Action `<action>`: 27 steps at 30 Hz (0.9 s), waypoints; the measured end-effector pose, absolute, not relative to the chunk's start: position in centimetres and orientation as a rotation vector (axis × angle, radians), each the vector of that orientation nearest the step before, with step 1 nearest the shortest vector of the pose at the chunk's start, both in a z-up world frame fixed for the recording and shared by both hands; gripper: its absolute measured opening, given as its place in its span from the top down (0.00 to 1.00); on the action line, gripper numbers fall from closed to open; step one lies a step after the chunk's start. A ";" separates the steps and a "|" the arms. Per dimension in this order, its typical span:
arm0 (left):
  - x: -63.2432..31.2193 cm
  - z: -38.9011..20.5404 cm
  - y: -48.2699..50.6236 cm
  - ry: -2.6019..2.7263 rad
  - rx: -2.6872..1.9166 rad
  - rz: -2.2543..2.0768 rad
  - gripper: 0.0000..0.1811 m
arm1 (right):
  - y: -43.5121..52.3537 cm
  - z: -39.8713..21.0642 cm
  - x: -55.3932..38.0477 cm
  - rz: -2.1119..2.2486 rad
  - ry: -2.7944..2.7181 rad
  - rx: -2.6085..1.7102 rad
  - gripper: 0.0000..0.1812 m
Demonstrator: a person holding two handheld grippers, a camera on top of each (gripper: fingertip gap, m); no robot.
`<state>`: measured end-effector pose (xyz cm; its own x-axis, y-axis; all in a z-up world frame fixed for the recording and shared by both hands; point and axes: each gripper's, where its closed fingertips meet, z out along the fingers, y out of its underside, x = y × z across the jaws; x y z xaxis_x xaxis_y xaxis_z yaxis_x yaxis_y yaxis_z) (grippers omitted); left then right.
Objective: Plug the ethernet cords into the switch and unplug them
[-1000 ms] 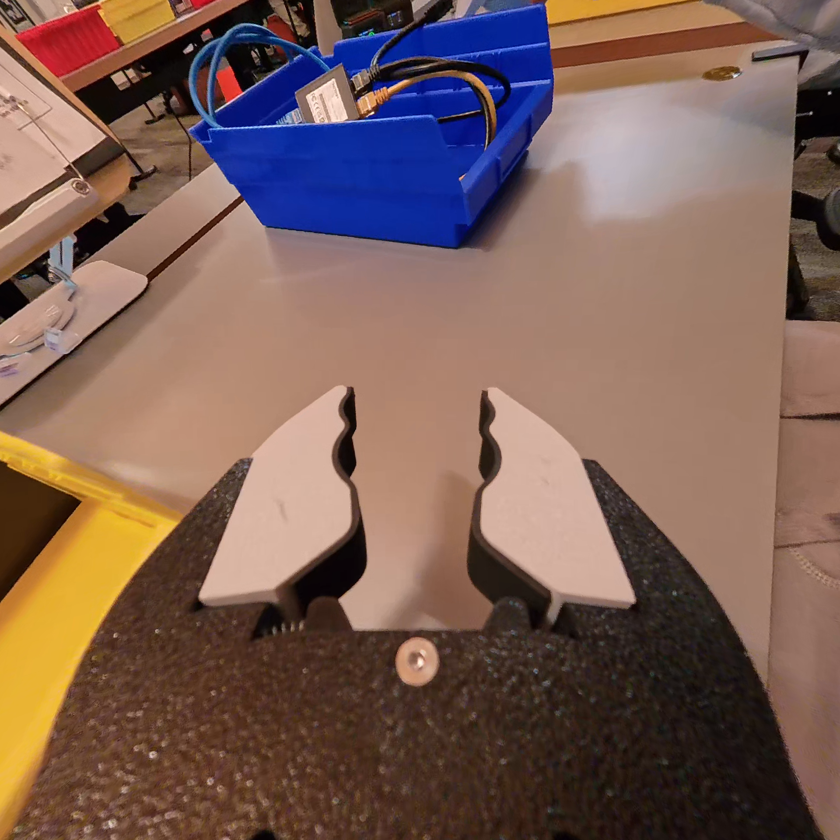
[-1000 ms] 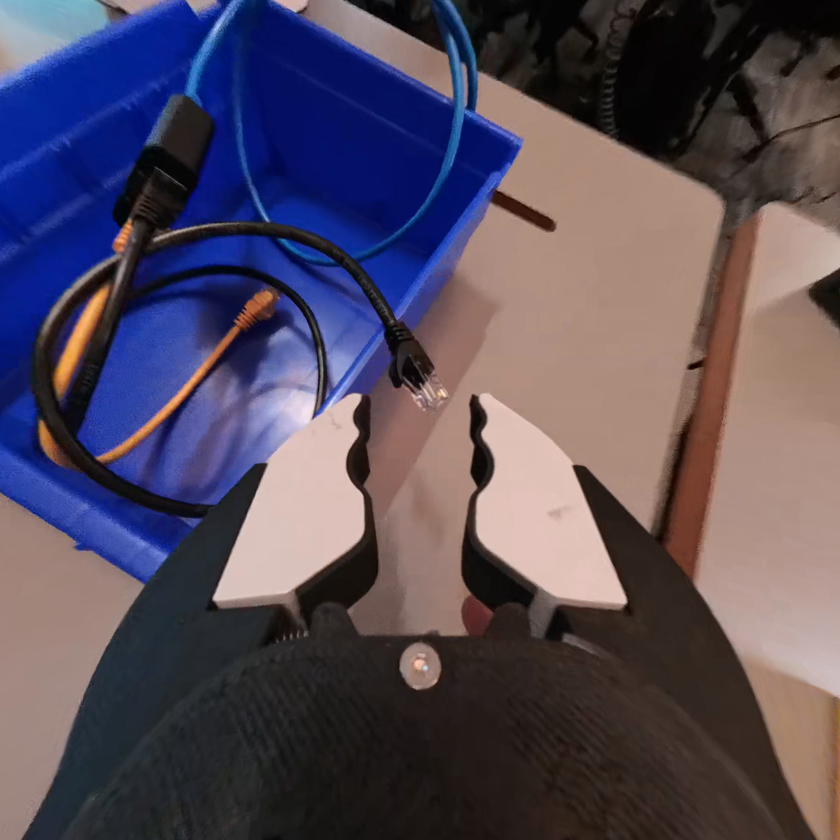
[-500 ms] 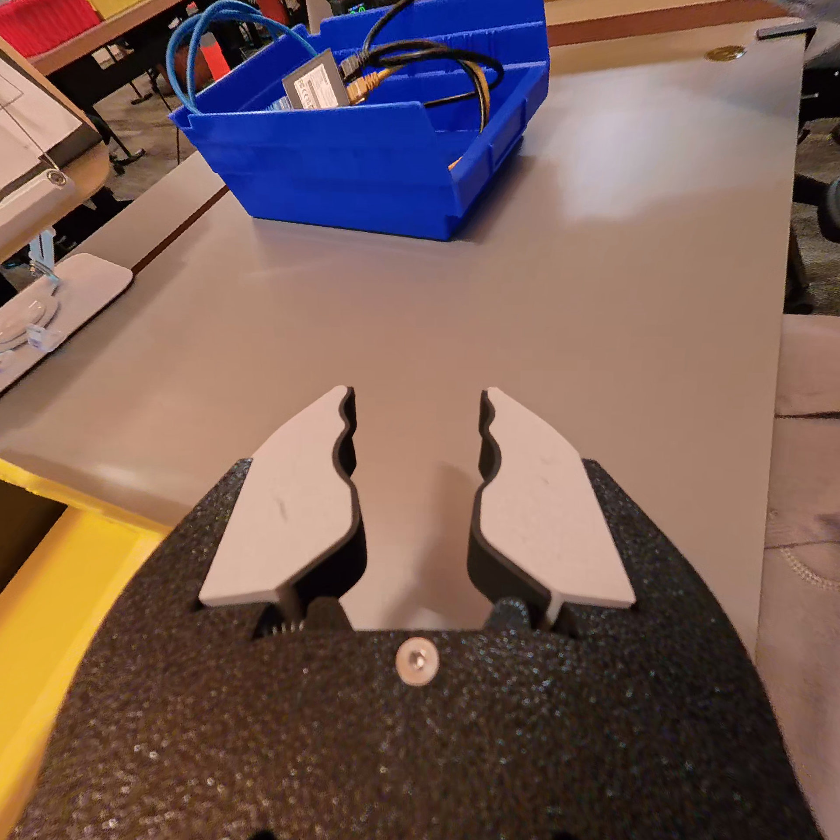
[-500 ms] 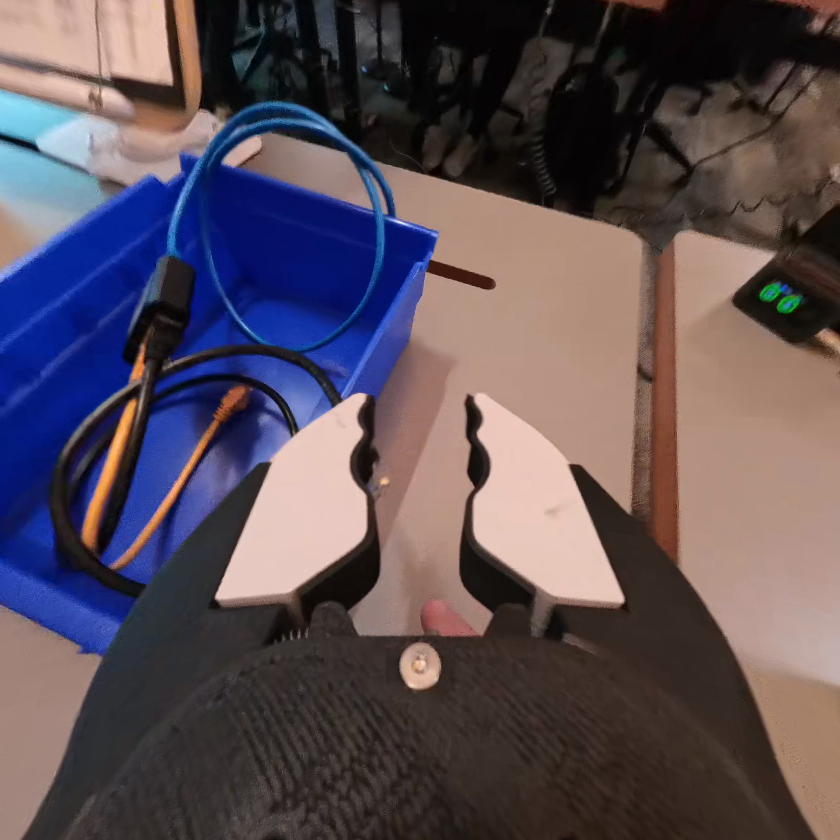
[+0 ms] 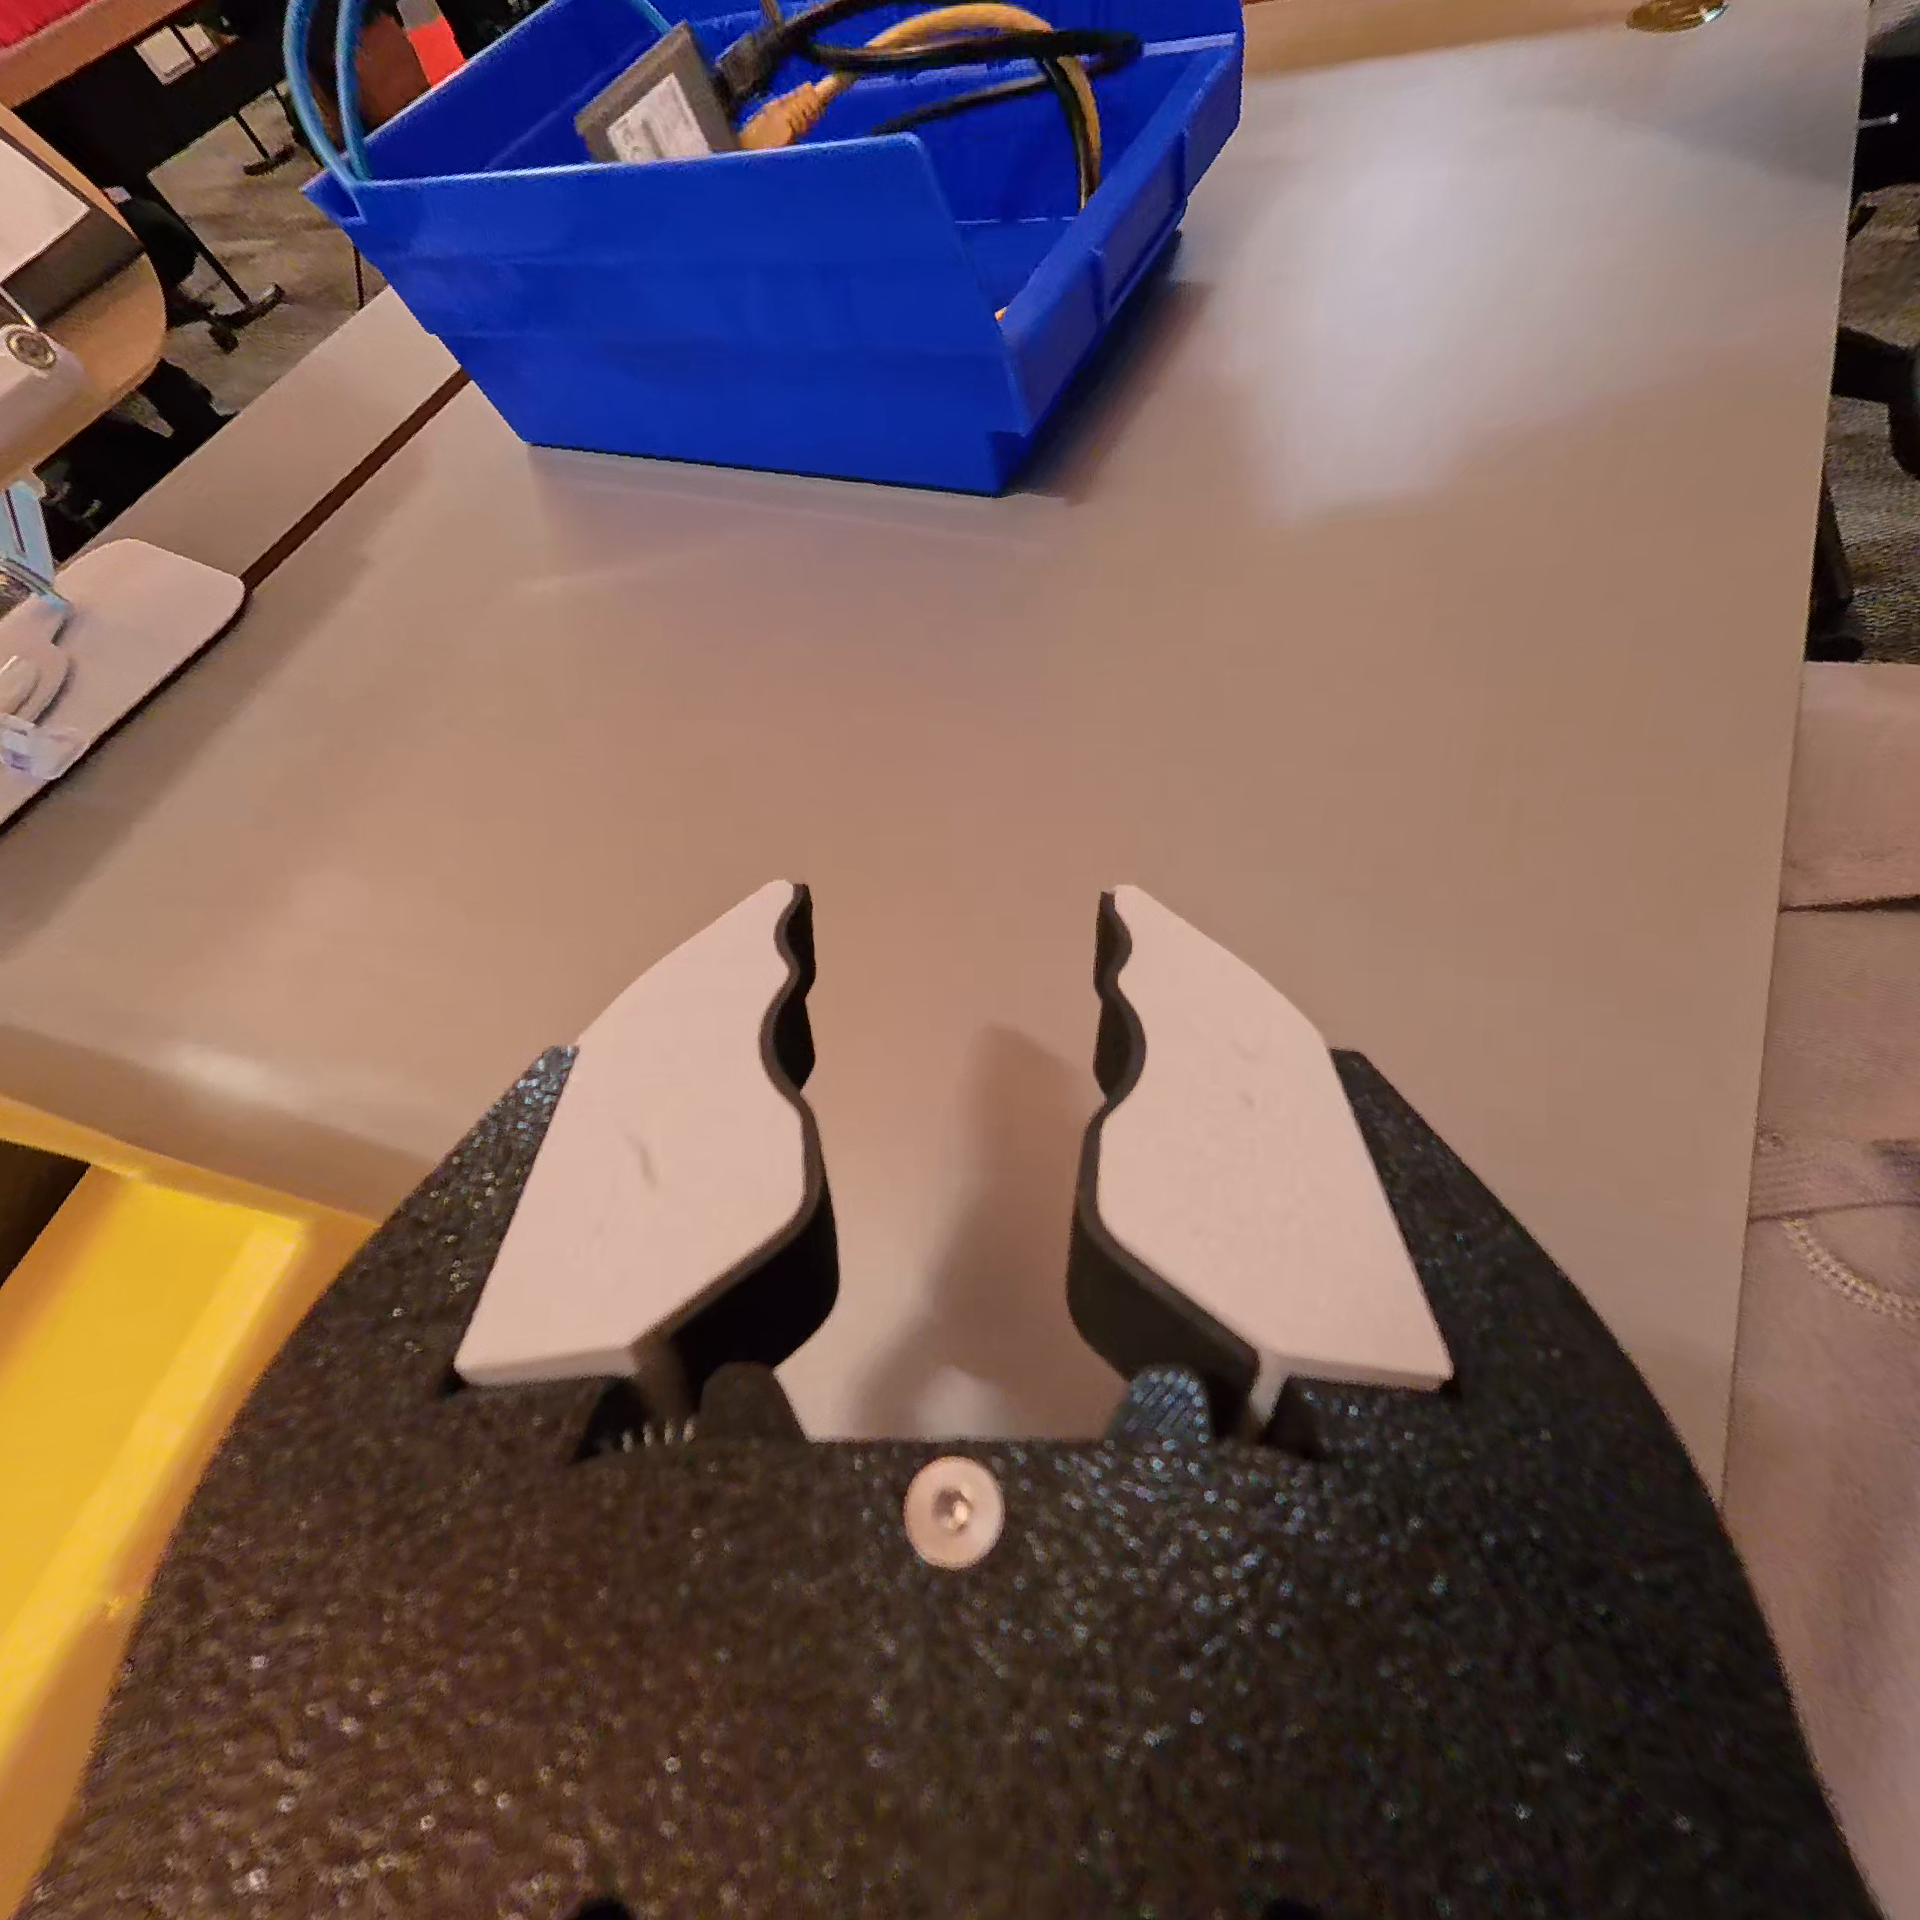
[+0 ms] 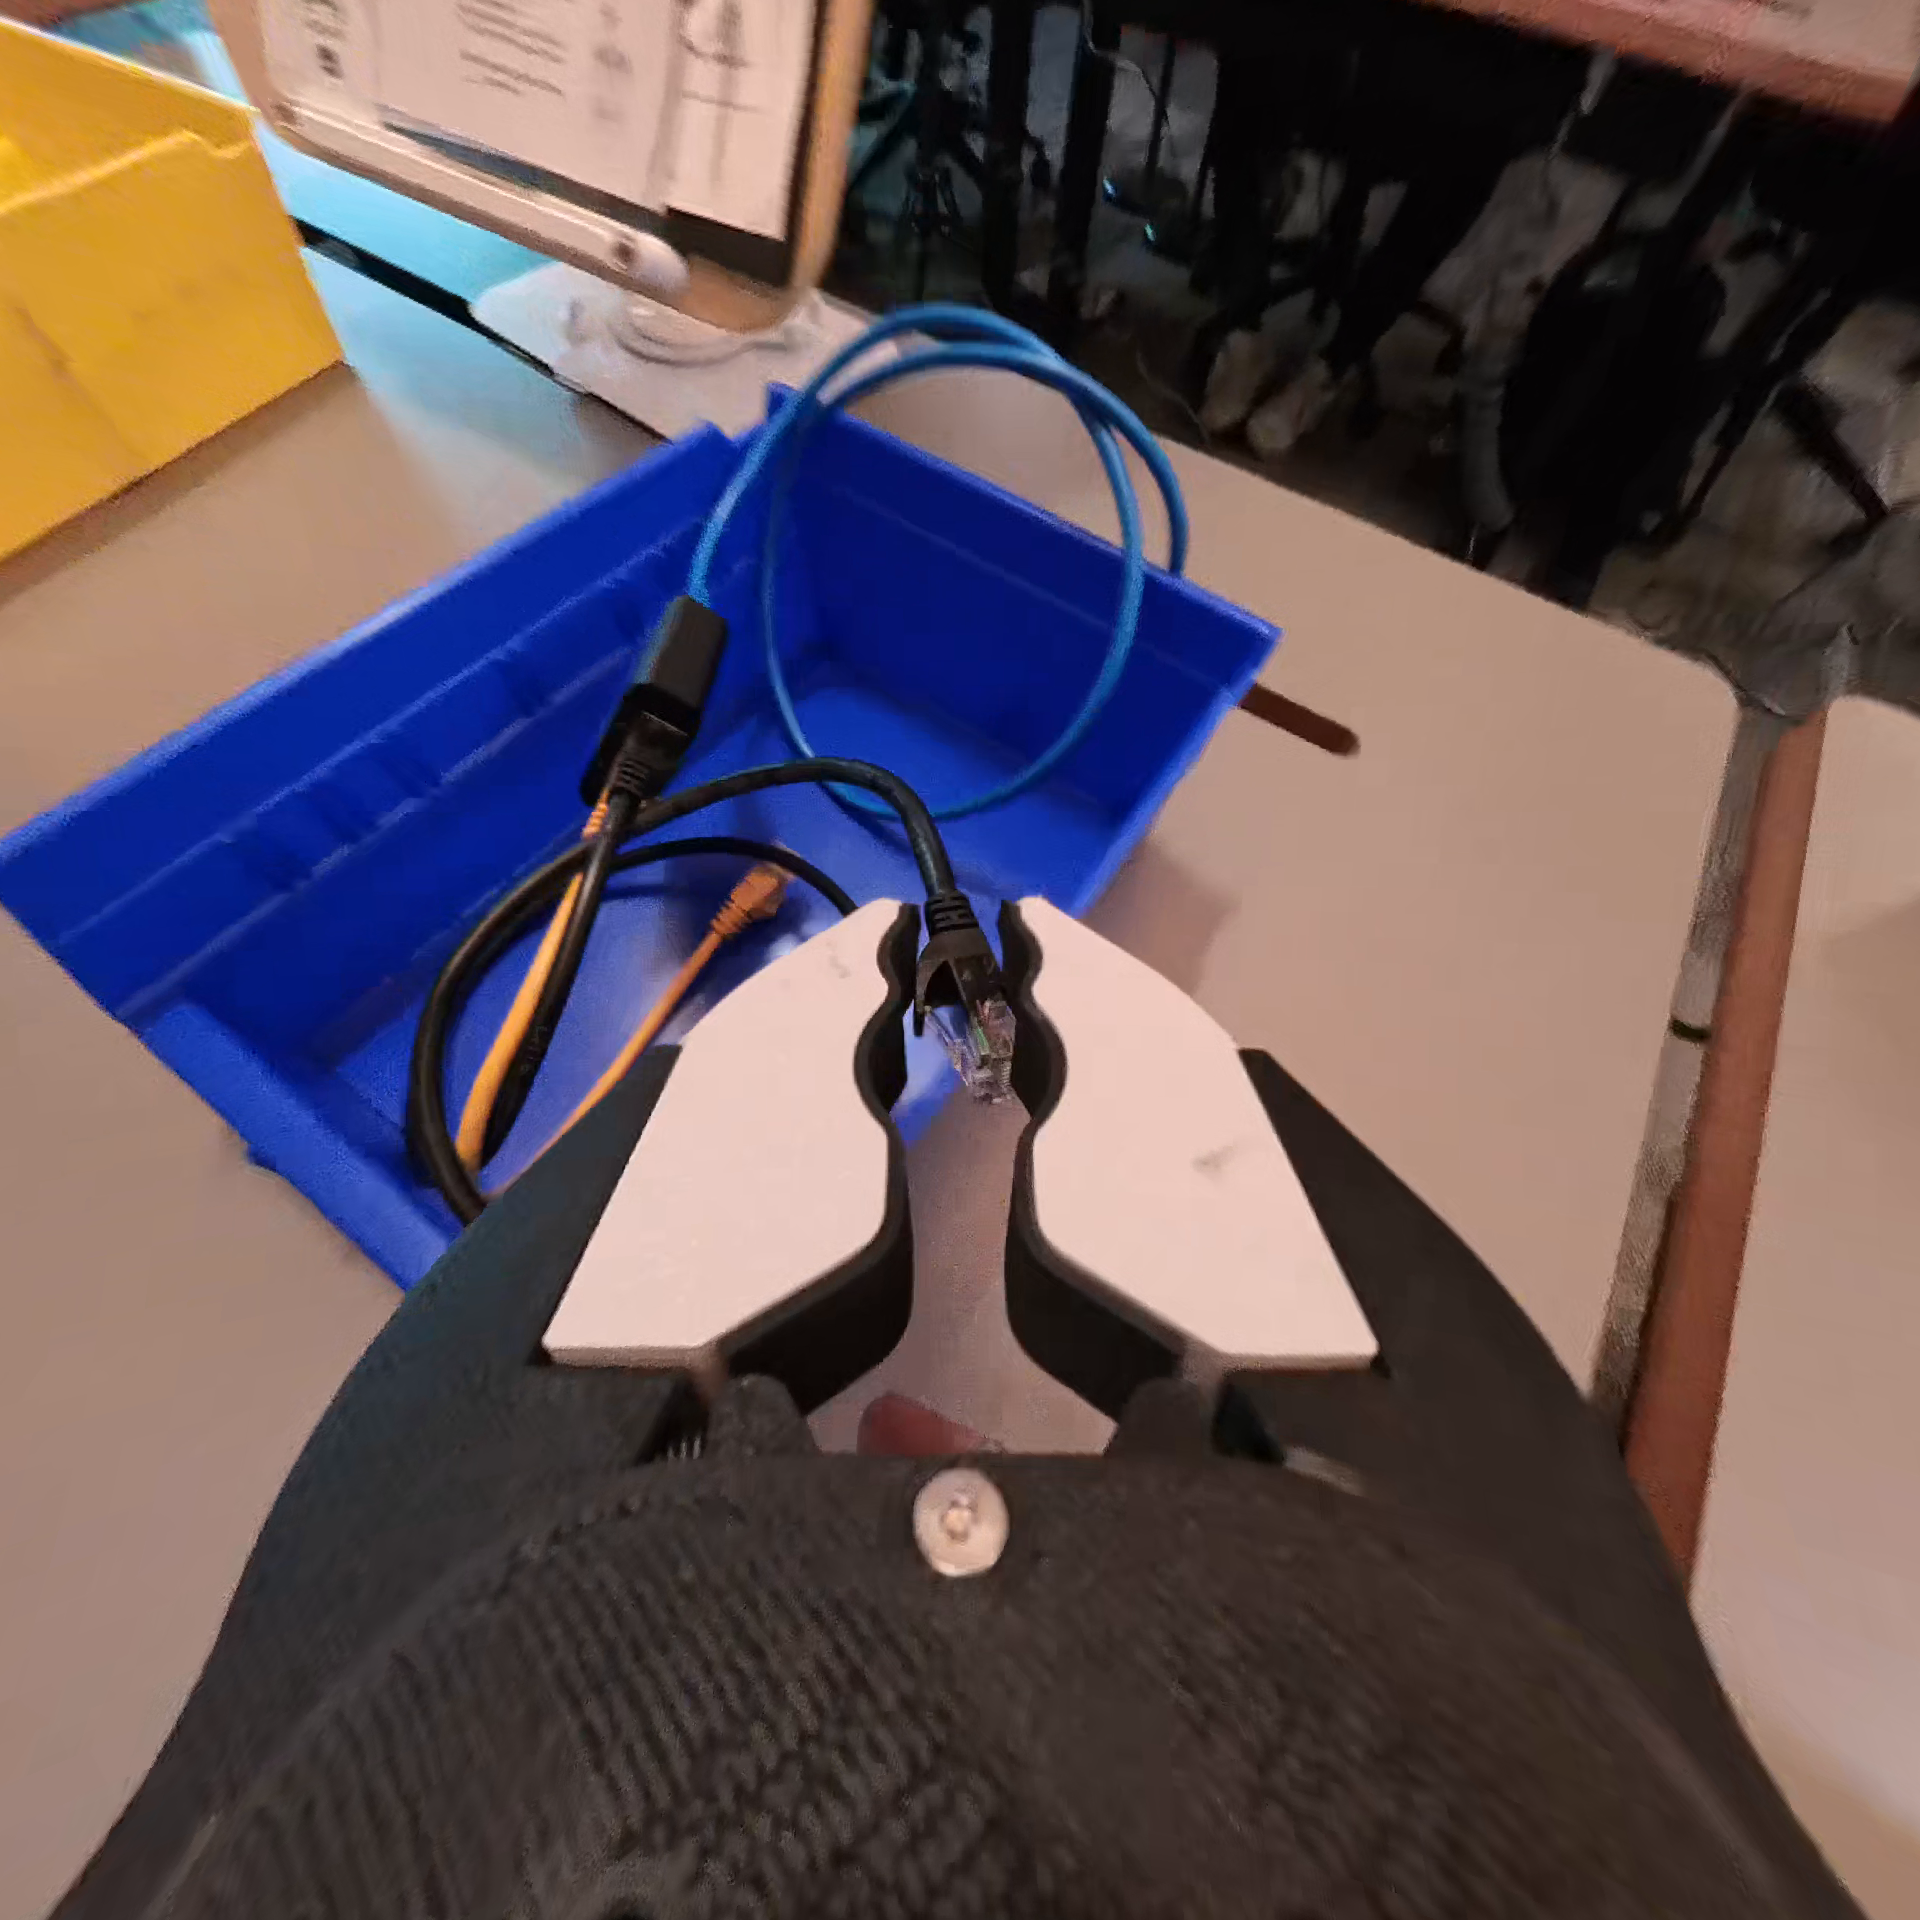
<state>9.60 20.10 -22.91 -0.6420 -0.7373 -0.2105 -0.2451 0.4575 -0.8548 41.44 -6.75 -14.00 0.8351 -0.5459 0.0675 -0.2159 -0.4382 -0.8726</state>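
A blue bin (image 5: 790, 343) stands far ahead on the grey table (image 5: 1039, 675). The grey switch (image 5: 660, 109) leans inside it, with black and orange cords at its edge. My left gripper (image 5: 951, 904) is open and empty, low over the table's near part. In the right wrist view my right gripper (image 6: 961, 909) is shut on the clear plug of the black ethernet cord (image 6: 961, 997), just beside the bin's (image 6: 312, 831) near corner. The switch (image 6: 681, 649) shows edge-on in the bin. An orange cord (image 6: 665, 997) lies inside. A blue cord (image 6: 1127, 582) loops over the far wall.
A yellow bin (image 5: 125, 1351) sits at my left gripper's lower left and also shows in the right wrist view (image 6: 125, 260). A stand holding a paper sheet (image 6: 582, 104) is behind the blue bin. A second table (image 6: 1849, 1143) adjoins on the right. There is about 45 centimeters between the tips of the two grippers.
My right gripper has closed on the black cord's plug, which hung free before, and pulled back from the bin. My left gripper stays open and has drifted slightly towards the bin.
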 end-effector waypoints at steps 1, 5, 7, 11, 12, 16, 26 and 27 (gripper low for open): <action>9.6 -23.0 20.0 2.141 -0.817 -1.128 0.72 | -5.9 -13.8 40.8 -0.391 0.545 -2.030 0.92; 9.9 -23.0 19.4 2.147 -0.816 -1.149 0.72 | -4.9 -17.5 40.2 -0.404 0.471 -2.284 0.88; 9.9 -23.0 19.1 2.148 -0.808 -1.148 0.72 | -5.8 -19.0 41.0 -0.509 0.443 -2.441 0.80; 9.9 -23.1 19.1 2.148 -0.803 -1.132 0.72 | -5.5 -16.8 40.9 -0.446 0.396 -2.423 0.65; 9.8 -23.0 19.1 2.143 -0.803 -1.138 0.72 | -5.5 -15.5 41.1 -0.444 0.415 -2.371 0.65; 9.8 -22.7 19.0 2.114 -0.817 -1.196 0.72 | -5.8 -9.8 44.4 -0.617 0.512 -2.097 0.75; 10.2 -22.7 18.4 2.105 -0.827 -1.267 0.72 | 2.8 -13.7 53.1 -0.761 0.360 -2.403 0.70; 10.2 -22.7 18.5 2.104 -0.828 -1.267 0.72 | 3.4 -14.7 53.6 -0.710 0.365 -2.444 0.71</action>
<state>10.18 18.51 -22.73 -0.6637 -0.7358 -0.1347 -0.2251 0.3682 -0.9021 53.60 3.44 -14.69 0.8225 -0.3975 0.4068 -0.0990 -0.8043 -0.5859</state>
